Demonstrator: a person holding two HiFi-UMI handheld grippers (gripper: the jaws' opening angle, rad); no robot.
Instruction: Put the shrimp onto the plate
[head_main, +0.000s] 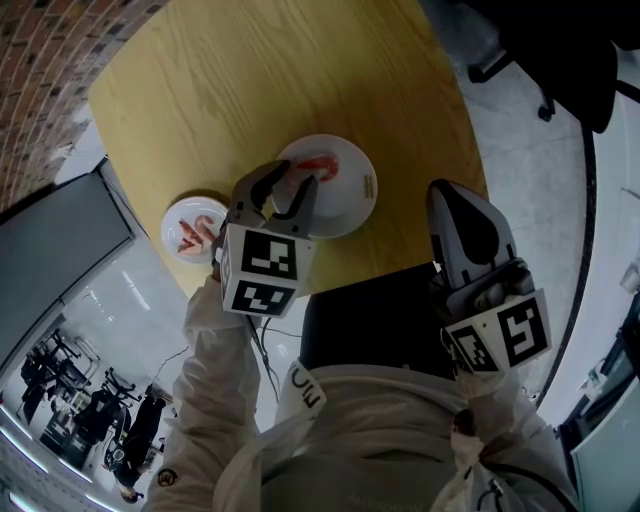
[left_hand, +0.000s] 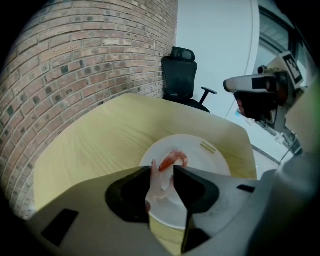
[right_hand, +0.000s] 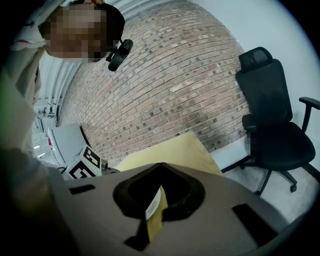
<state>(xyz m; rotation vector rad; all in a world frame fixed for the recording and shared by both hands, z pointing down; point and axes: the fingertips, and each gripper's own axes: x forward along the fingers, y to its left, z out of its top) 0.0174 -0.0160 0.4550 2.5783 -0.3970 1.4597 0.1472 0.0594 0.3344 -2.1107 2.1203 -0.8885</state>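
Shrimp (left_hand: 158, 186) hangs pinched between the left gripper's (left_hand: 162, 169) fingers above the plate (left_hand: 210, 167); the right gripper's (right_hand: 159, 165) fingers are closed, empty.

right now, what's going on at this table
A person works two handheld grippers over a wooden table. The left gripper holds a pale shrimp above the large white plate, where one red shrimp already lies. The small plate holds other shrimp. The right gripper hangs aside, shut and empty.
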